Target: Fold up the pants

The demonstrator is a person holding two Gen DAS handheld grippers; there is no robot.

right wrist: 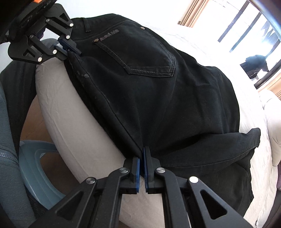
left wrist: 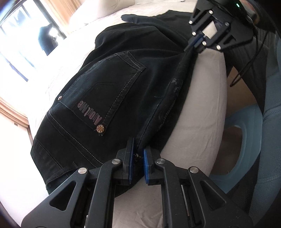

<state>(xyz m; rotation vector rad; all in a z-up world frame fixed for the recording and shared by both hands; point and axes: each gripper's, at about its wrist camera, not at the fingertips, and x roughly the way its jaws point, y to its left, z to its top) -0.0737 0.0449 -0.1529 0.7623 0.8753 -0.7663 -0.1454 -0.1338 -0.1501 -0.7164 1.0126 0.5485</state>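
We see that both tools are made of matte black plastic. The left gripper (left wrist: 138, 154) has triangular cut-outs, round silver screw heads and blue pads (left wrist: 146, 164) on its fingers. The right gripper (right wrist: 141, 164) looks the same; seen from the left camera, it also carries a thin black cable (left wrist: 245, 70) and a small green light (left wrist: 238, 4).

Both hand-held grippers (left wrist: 138, 152) (right wrist: 141, 157) clamped, angled downward

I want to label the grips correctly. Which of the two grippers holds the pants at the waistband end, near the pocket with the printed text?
The left gripper: it pinches the black pants beside the waistband and lettered pocket. The right gripper pinches the same edge farther down.
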